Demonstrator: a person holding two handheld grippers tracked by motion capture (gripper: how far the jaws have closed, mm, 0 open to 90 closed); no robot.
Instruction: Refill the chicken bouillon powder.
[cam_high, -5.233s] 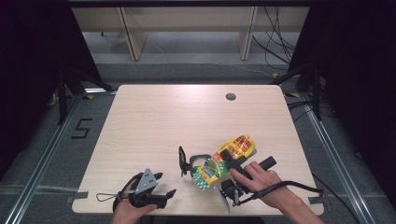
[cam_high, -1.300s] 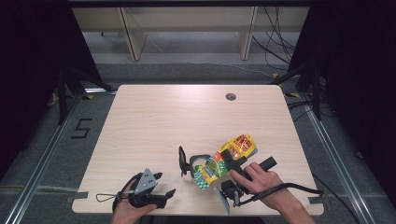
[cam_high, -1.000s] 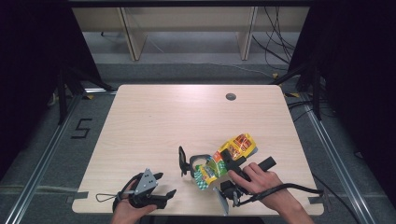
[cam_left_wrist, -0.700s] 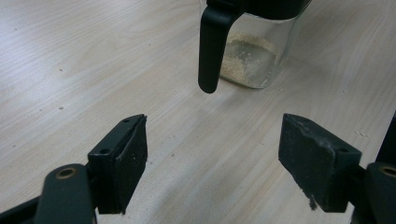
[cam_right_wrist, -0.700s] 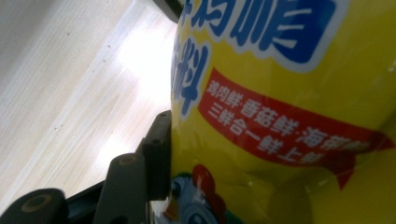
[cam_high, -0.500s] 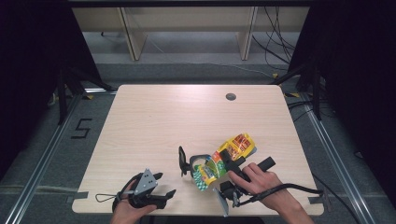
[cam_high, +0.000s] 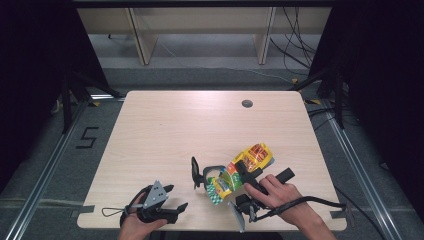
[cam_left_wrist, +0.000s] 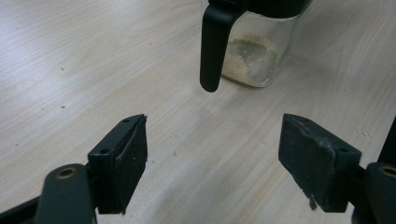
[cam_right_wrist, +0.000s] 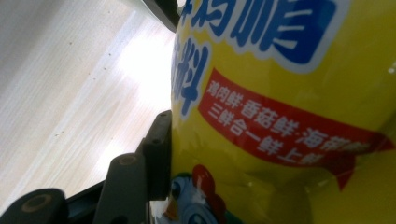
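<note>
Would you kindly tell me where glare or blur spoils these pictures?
Right gripper view: a blown-out white glare on the table beside the yellow bag, whose print stays readable. Left gripper view: evenly lit, the glass jar sharp. High view: dark surroundings, soft detail.

Jar (cam_left_wrist: 252, 46) top cut off; right gripper's (cam_right_wrist: 196, 186) far jaw probably behind yellow bag (cam_right_wrist: 289, 116).

- The left gripper (cam_high: 172, 197) rests low near the table's front edge in the left hand (cam_high: 134, 225), its jaws spread wide with nothing between them.
- The right gripper (cam_high: 245, 172) is held in the right hand (cam_high: 272, 192), jaws pressed against a yellow packet (cam_right_wrist: 289, 112).
</note>
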